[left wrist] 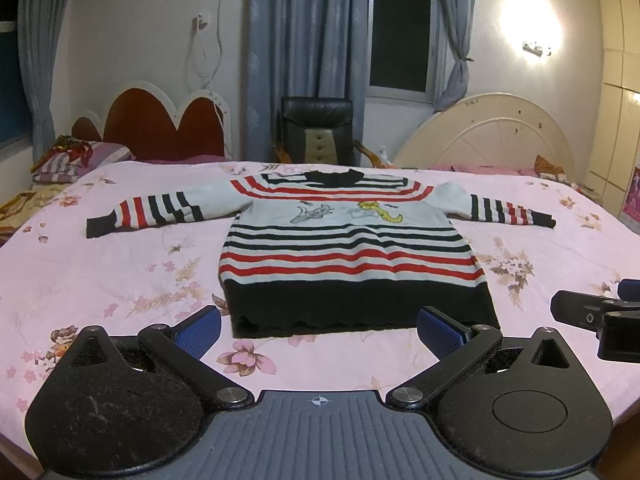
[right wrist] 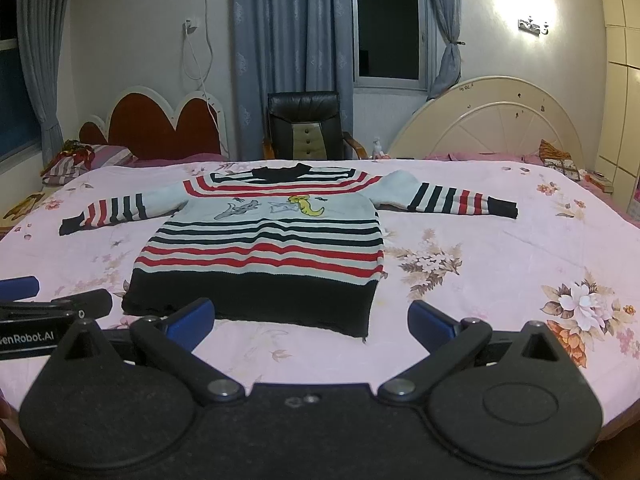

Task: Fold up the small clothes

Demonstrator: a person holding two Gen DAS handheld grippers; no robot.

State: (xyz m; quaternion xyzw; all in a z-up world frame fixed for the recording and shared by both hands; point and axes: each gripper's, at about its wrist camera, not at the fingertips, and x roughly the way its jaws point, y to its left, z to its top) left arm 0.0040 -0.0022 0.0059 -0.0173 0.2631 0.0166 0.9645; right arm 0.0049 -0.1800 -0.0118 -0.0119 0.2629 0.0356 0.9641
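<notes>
A small striped sweater [left wrist: 344,248] lies flat on the pink floral bed, front up, both sleeves spread sideways, black hem nearest me. It is white with red and black stripes and cartoon figures on the chest. My left gripper [left wrist: 320,330] hangs open just in front of the hem, nothing between its blue pads. The same sweater [right wrist: 264,248] sits left of centre in the right wrist view. My right gripper [right wrist: 312,320] is open near the hem's right corner, holding nothing. Each gripper shows at the edge of the other's view: right gripper [left wrist: 600,316], left gripper [right wrist: 52,308].
The pink floral bedsheet [left wrist: 120,280] spreads wide on both sides of the sweater. A red headboard [left wrist: 160,120] with pillows stands at the back left, a cream headboard [left wrist: 492,136] at the back right, a black chair [left wrist: 316,128] between them.
</notes>
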